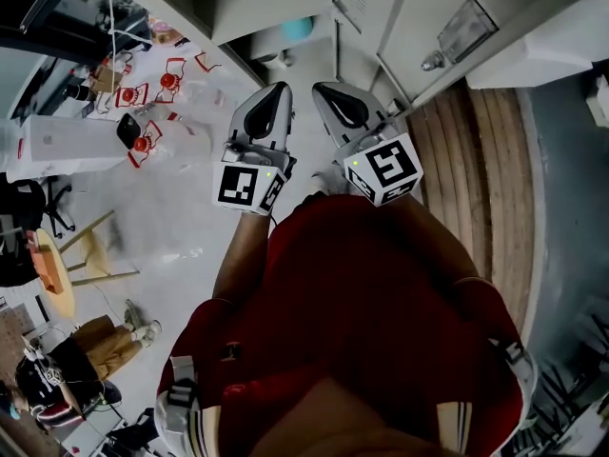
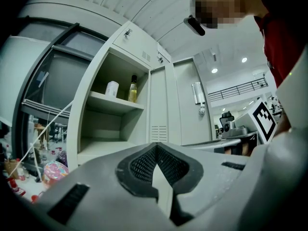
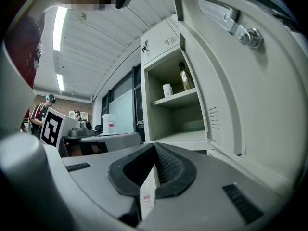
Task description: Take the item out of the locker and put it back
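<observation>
From the head view, a person in a red shirt (image 1: 371, 293) holds both tools out in front, close side by side. The left gripper (image 1: 280, 89) and the right gripper (image 1: 322, 89) both point at the pale grey metal locker (image 1: 257, 8). The bottle cannot be seen from up here.

In the left gripper view, the locker (image 2: 86, 124) stands open. On its upper shelf is a tall, thin glass bottle (image 2: 132, 89) with yellow liquid inside and a dark cap. It stands upright, near the right wall. A small white round tub (image 2: 111, 88) sits near it on the left, not touching. The left gripper (image 2: 156, 145) has its two black ribbed pads pressed together with nothing between them.

In the right gripper view, the same bottle (image 3: 185, 77) is on the upper shelf, beside the white tub (image 3: 167, 90). The locker door (image 3: 240, 81) hangs wide open on the right (its shiny metal latch (image 3: 249, 36) shows near the top). The right gripper (image 3: 155, 145) is pressed together at the tips too, pinching nothing. Both tools are well away from the bottle.
</observation>
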`<state>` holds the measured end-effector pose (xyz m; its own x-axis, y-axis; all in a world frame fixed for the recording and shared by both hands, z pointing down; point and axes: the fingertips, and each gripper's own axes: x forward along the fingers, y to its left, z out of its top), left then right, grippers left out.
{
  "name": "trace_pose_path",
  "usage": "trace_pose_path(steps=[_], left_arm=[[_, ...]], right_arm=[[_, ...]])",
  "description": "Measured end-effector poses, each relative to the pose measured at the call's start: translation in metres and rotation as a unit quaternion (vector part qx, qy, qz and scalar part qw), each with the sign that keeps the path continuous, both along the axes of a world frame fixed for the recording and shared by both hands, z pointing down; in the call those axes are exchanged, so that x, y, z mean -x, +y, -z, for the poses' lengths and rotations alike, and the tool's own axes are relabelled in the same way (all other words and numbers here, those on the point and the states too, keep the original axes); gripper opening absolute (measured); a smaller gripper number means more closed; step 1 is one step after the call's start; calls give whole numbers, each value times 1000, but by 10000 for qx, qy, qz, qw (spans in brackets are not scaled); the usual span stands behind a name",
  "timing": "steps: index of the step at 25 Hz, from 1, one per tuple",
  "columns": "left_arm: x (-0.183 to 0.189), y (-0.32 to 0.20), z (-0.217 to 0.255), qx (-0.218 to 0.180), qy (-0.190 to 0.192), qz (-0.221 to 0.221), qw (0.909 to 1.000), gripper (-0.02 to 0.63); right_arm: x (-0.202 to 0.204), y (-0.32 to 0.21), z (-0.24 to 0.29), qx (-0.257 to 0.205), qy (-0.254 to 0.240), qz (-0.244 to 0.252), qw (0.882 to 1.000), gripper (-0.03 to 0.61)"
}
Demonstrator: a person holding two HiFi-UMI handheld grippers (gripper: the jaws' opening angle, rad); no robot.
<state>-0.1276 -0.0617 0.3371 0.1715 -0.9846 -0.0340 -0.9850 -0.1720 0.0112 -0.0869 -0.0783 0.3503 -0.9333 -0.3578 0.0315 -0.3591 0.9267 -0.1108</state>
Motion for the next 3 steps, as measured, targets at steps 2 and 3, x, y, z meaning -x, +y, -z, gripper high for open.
trace_pose_path(steps=[2,3], left_arm=[[0,0,0,2,21,2,10000,6],[0,1,-1,3,30,3,10000,6]], right_arm=[[-1,0,-1,15,-4,-2,10000,-3],[-1,0,-1,22,-6,-1,10000,-3]])
